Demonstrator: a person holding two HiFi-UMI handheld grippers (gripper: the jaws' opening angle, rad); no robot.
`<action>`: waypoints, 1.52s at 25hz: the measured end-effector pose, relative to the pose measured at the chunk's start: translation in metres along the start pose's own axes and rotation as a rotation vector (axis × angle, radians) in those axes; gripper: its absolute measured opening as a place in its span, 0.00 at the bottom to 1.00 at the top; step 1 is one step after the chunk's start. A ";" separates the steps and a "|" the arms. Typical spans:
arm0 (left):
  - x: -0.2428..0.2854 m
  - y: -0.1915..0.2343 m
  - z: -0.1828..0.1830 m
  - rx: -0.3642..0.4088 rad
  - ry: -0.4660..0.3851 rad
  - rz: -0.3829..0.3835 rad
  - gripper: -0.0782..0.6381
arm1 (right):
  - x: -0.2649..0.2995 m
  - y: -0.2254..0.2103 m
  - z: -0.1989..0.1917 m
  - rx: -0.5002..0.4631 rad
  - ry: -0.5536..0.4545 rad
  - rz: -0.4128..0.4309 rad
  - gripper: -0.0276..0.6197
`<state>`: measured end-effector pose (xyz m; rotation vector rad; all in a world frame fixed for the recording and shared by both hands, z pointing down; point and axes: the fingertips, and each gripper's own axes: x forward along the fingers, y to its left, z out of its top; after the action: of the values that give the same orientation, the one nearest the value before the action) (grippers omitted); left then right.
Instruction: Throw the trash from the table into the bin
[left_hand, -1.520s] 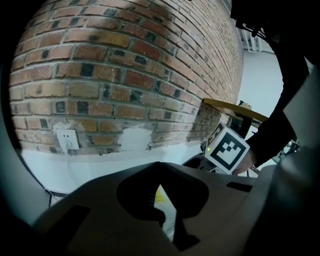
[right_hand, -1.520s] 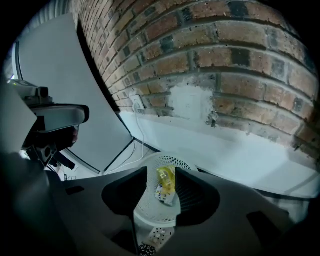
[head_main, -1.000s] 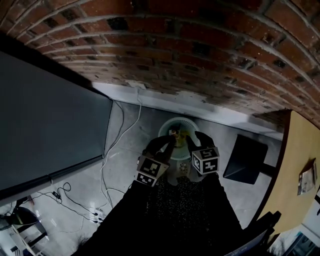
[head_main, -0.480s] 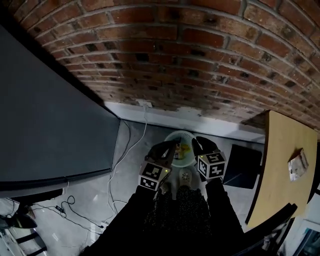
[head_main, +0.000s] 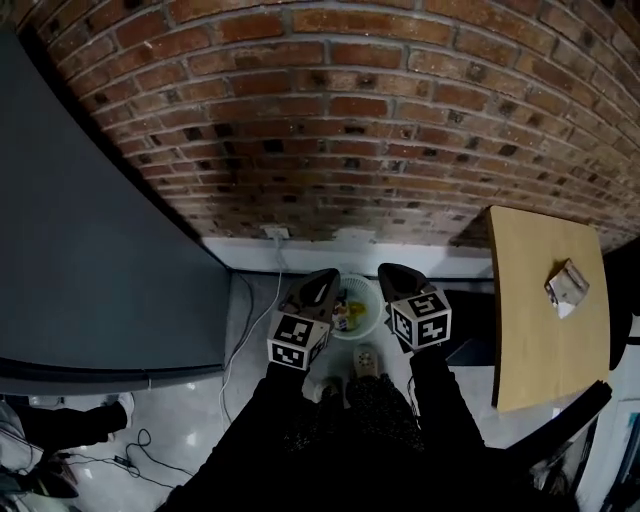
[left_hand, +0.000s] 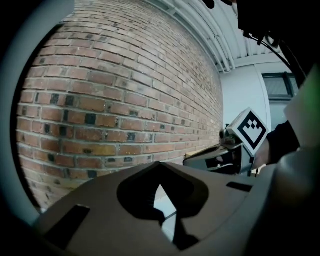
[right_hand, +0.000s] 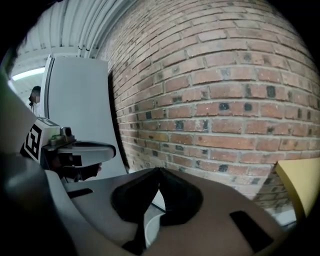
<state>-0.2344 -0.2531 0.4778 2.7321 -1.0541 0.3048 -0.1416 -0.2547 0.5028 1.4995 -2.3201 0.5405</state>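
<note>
A white bin (head_main: 374, 303) with trash inside stands on the floor against the brick wall. Above its rim, side by side, are my left gripper (head_main: 326, 276) and right gripper (head_main: 388, 272). In the left gripper view my left gripper (left_hand: 160, 165) has its tips together with nothing between them. In the right gripper view my right gripper (right_hand: 160, 170) has just been closing and is shut, empty. A crumpled packet (head_main: 566, 285) lies on the wooden table (head_main: 540, 345) at the right.
A brick wall (head_main: 350, 120) fills the far side. A large dark panel (head_main: 90, 250) stands at the left, with a white cable (head_main: 262, 305) beside it. A dark flat object (head_main: 472, 335) lies on the floor between bin and table.
Both grippers have risen from close over the bin and now point more toward the wall. The head view has lifted, showing more wall and more of the table.
</note>
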 end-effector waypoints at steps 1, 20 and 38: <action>-0.004 -0.002 0.003 -0.006 -0.007 -0.006 0.12 | -0.009 -0.001 0.003 0.006 -0.010 -0.018 0.06; 0.024 -0.101 0.059 0.042 -0.092 -0.214 0.12 | -0.193 -0.099 0.020 0.057 -0.165 -0.384 0.06; 0.136 -0.253 0.067 0.039 -0.068 -0.263 0.12 | -0.332 -0.279 -0.029 0.122 -0.178 -0.520 0.06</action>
<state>0.0434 -0.1734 0.4214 2.8904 -0.6973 0.1936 0.2471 -0.0818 0.4126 2.1856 -1.9175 0.4226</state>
